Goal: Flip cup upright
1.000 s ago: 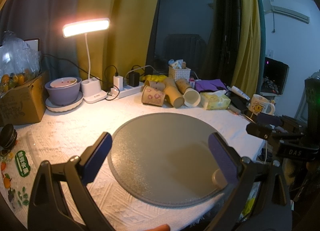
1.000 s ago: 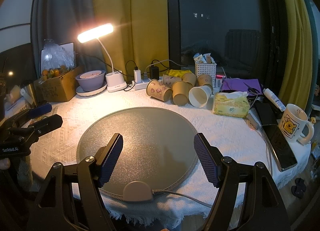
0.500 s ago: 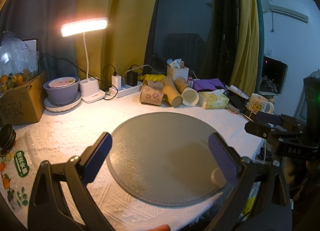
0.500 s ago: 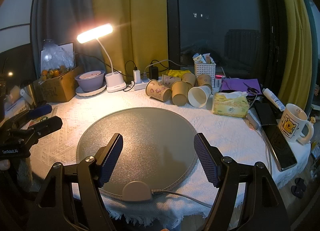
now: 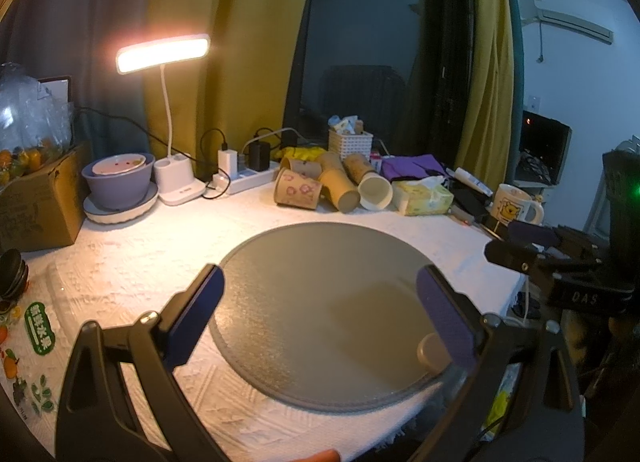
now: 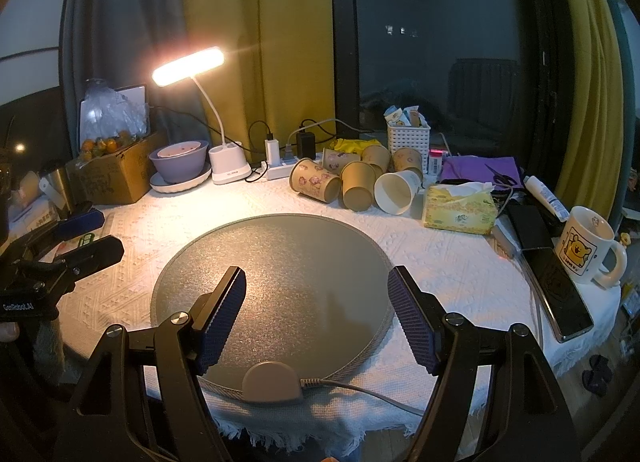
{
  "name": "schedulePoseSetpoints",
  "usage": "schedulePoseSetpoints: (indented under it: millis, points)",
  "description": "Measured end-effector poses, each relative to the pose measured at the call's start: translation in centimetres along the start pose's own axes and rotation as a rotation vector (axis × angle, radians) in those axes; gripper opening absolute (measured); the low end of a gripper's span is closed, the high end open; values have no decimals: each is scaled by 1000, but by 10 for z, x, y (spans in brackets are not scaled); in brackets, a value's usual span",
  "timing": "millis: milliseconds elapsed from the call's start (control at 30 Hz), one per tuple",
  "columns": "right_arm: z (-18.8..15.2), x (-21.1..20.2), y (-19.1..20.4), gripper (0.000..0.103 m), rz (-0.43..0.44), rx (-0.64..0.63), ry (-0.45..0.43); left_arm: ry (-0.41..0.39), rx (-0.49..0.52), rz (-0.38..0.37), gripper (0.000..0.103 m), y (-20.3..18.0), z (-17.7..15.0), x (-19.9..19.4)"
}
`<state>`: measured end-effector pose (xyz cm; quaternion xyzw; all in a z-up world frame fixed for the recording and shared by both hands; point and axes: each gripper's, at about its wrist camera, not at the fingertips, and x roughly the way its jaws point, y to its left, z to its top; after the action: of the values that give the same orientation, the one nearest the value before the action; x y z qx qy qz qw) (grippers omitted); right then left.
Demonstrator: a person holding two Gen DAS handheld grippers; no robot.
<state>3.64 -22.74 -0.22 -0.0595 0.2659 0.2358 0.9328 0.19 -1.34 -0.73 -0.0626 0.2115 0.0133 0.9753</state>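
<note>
Currently held with jaws spread and empty on both left gripper [image 5: 320, 302] and right gripper [image 6: 316, 306], low over the near edge of the mat [image 6: 280, 262]; cups [image 6: 356, 185] lying tipped beyond its far rim, mouths toward the grippers, slightly nearer the right.
</note>
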Motion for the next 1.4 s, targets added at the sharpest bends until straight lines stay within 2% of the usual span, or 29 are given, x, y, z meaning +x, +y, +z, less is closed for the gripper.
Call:
schedulePoseSetpoints:
  millis: [967, 1400]
  points:
    - [-5, 14, -1, 76, -4, 6, 34, 19, -9, -13, 98, -2, -3, 8]
    - [0, 58, -23, 76, -54, 61, 121, 84, -9, -51, 98, 8, 7, 60]
